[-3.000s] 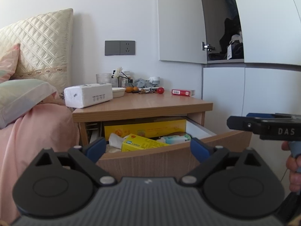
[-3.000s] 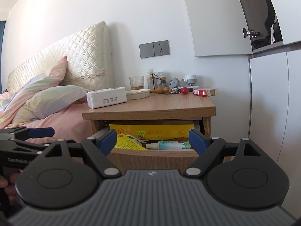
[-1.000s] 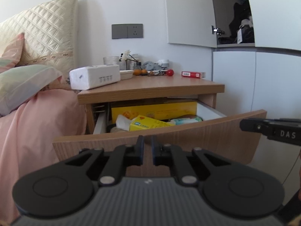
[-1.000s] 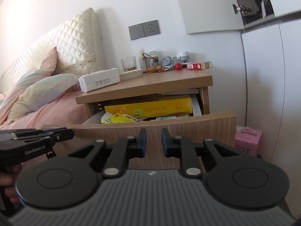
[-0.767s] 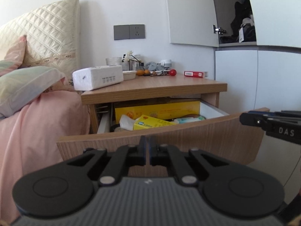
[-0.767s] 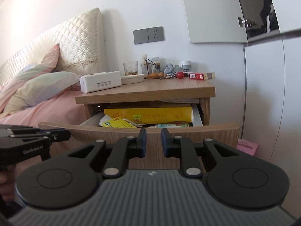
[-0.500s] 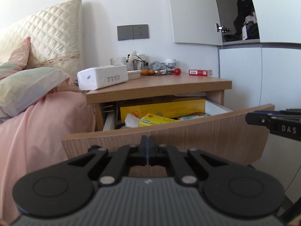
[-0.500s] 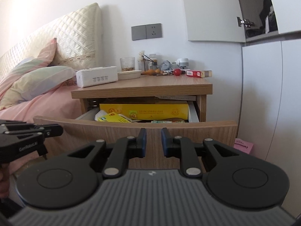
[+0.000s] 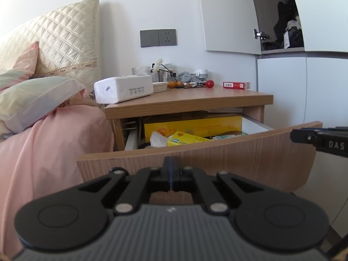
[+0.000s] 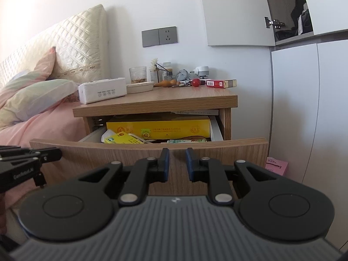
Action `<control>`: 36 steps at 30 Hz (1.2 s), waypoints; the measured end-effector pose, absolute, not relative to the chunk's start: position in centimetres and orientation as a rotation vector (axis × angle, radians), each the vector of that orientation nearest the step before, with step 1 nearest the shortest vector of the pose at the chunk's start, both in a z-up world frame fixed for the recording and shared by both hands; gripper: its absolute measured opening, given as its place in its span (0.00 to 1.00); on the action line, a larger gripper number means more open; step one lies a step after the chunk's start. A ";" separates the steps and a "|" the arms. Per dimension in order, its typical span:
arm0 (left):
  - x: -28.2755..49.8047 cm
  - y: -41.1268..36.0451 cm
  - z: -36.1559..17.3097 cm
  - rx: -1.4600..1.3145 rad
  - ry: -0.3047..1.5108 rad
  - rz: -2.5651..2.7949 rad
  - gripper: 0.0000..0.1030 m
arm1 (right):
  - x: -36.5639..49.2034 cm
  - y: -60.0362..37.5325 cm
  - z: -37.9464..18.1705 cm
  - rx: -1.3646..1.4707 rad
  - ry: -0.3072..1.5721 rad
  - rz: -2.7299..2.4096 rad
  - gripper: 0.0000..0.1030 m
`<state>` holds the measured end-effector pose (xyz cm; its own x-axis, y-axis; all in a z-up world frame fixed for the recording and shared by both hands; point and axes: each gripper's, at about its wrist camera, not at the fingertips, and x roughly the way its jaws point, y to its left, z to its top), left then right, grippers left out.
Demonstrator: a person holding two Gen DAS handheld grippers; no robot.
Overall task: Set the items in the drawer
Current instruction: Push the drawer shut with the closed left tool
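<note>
A: Where is the drawer (image 10: pixel 150 152)?
B: Pulled out of the nightstand (image 10: pixel 165 101), its wood front facing both cameras. Inside lie a long yellow box (image 10: pixel 158 127) at the back, a smaller yellow box (image 10: pixel 121 140) at front left, and a tube (image 10: pixel 187 140) to the right.

A: And the left gripper (image 9: pixel 171 169)?
B: Pads pressed together, nothing between them, low before the drawer front. Whether the tips touch the wood I cannot tell.

A: The right gripper (image 10: pixel 175 163)?
B: A narrow gap stands between its blue pads, and nothing is held there; by the look of it, it is all but closed. It also sits before the drawer front, right of the left one.

A: What is on top?
B: A white tissue pack (image 9: pixel 124 88) at the left, a dish (image 10: pixel 140 86), a glass (image 10: pixel 137 75), a red ball (image 10: pixel 195 82) and a red packet (image 10: pixel 219 83) at the right.

A: Around it?
B: A bed with pink bedding (image 9: pixel 43 143) and pillows (image 9: pixel 37 100) hard against the left side, white cabinets (image 10: pixel 304 100) on the right, one upper door ajar. A pink pack (image 10: pixel 276 165) lies on the floor between drawer and cabinets.
</note>
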<state>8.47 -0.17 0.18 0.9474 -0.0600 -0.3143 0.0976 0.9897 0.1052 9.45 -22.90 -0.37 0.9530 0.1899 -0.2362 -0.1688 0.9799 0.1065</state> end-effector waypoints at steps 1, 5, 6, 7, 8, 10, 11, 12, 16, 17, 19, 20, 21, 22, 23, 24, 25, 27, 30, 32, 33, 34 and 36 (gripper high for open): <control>8.5 -0.3 0.1 0.125 0.313 -0.079 0.02 | 9.5 -22.8 -0.3 0.084 0.250 0.182 0.20; 8.6 -0.6 -0.1 0.140 0.304 -0.071 0.02 | 9.8 -22.9 -0.2 0.082 0.253 0.186 0.20; 8.7 -0.6 -0.1 0.143 0.304 -0.067 0.02 | 9.9 -22.9 -0.2 0.083 0.255 0.188 0.20; 8.8 -0.7 -0.1 0.142 0.304 -0.065 0.02 | 10.0 -22.9 -0.2 0.079 0.254 0.189 0.20; 8.8 -0.7 -0.2 0.139 0.303 -0.062 0.02 | 10.1 -22.8 -0.2 0.076 0.255 0.188 0.20; 9.0 -0.8 -0.2 0.137 0.302 -0.055 0.02 | 10.3 -22.8 -0.2 0.075 0.256 0.187 0.20; 9.2 -0.8 -0.3 0.133 0.303 -0.051 0.02 | 10.4 -22.8 -0.3 0.078 0.256 0.187 0.20; 9.4 -0.9 -0.3 0.131 0.305 -0.048 0.02 | 10.5 -22.8 -0.2 0.080 0.257 0.188 0.20; 10.2 -1.0 -0.3 0.146 0.305 -0.040 0.02 | 11.4 -22.7 -0.2 0.088 0.262 0.188 0.20; 10.5 -0.9 -0.3 0.138 0.307 -0.041 0.02 | 11.6 -22.6 -0.2 0.089 0.263 0.186 0.20; 11.1 -0.7 -0.2 0.120 0.311 -0.041 0.02 | 12.1 -22.5 -0.2 0.088 0.265 0.184 0.20; 11.4 -0.7 -0.1 0.118 0.313 -0.040 0.02 | 12.4 -22.5 -0.1 0.087 0.267 0.185 0.20; 11.7 -0.7 -0.1 0.120 0.315 -0.041 0.02 | 12.7 -22.4 -0.1 0.088 0.270 0.186 0.20; 12.0 -0.6 -0.1 0.122 0.316 -0.041 0.02 | 12.9 -22.4 -0.1 0.090 0.272 0.186 0.20; 12.3 -0.6 -0.1 0.124 0.317 -0.042 0.02 | 13.2 -22.3 -0.1 0.091 0.274 0.187 0.20; 12.6 -0.6 -0.1 0.127 0.317 -0.041 0.02 | 13.5 -22.3 -0.1 0.091 0.276 0.186 0.20; 12.9 -0.6 -0.1 0.130 0.318 -0.039 0.02 | 13.8 -22.2 -0.1 0.090 0.277 0.186 0.20; 13.4 -0.7 -0.1 0.135 0.319 -0.034 0.02 | 14.3 -22.0 -0.2 0.088 0.281 0.186 0.20; 14.2 -0.8 -0.2 0.136 0.321 -0.029 0.02 | 15.1 -21.8 -0.3 0.073 0.284 0.187 0.20; 14.8 -0.6 0.0 0.119 0.330 -0.033 0.02 | 15.6 -21.6 -0.4 0.056 0.284 0.190 0.20; 15.1 -0.5 0.1 0.111 0.335 -0.034 0.02 | 15.8 -21.5 -0.4 0.050 0.282 0.191 0.20; 15.4 -0.4 0.1 0.105 0.338 -0.030 0.02 | 16.0 -21.5 -0.4 0.050 0.280 0.194 0.20; 15.9 -0.4 0.1 0.107 0.338 -0.022 0.03 | 16.5 -21.7 -0.4 0.051 0.279 0.202 0.19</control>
